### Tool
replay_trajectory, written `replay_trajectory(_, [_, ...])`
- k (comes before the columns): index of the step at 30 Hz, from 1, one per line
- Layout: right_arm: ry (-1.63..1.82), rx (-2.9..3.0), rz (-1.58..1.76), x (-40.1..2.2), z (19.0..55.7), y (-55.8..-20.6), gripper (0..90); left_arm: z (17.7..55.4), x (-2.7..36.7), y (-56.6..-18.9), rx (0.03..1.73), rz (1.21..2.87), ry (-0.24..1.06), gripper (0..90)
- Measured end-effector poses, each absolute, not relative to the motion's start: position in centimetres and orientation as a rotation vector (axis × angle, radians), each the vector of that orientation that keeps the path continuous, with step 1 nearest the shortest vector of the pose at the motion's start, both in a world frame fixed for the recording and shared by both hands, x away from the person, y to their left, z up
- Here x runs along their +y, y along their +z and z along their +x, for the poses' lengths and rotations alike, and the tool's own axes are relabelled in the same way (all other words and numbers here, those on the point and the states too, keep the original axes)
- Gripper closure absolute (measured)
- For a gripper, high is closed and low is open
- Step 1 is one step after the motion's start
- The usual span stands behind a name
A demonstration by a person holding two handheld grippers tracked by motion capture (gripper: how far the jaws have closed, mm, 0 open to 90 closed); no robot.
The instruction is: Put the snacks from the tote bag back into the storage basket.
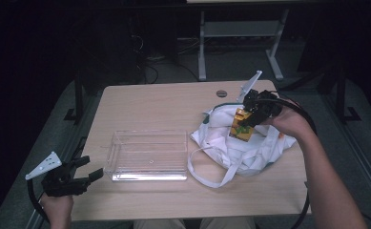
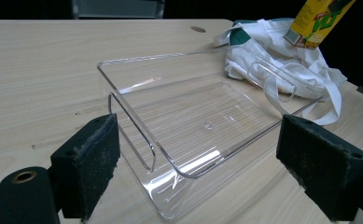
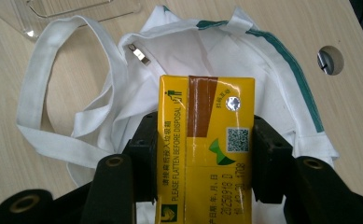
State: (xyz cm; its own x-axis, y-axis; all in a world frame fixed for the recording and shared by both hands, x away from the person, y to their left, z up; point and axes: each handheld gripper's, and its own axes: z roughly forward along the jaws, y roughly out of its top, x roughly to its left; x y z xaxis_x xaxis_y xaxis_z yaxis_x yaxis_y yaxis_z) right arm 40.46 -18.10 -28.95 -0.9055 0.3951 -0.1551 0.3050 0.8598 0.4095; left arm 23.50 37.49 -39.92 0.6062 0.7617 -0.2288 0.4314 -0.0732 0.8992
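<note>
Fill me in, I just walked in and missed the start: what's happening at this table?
A person works with a gripper in each hand. The right gripper is shut on a yellow drink carton, holding it above a white cloth bag that lies crumpled on the right of the table. A clear plastic tray sits empty beside the bag. The left gripper hangs open at the table's near left corner, pointing toward the tray and holding nothing.

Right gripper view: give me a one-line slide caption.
Right tongs clamp a yellow drink carton above the white tote bag on the wooden table.
</note>
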Motion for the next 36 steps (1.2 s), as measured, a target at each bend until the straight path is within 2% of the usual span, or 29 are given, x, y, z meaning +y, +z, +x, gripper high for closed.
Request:
replay_trajectory(23, [0.594,2.812,0.497,-17.0,40.1,-27.8,52.0,23.5,37.5,-39.8,0.998,1.706,0.386,13.0])
replay_trajectory(36, [0.617,2.823,0.443,-15.7,39.5,-26.5,52.0,23.5,37.3,-39.8,1.029,1.700,0.444,13.0])
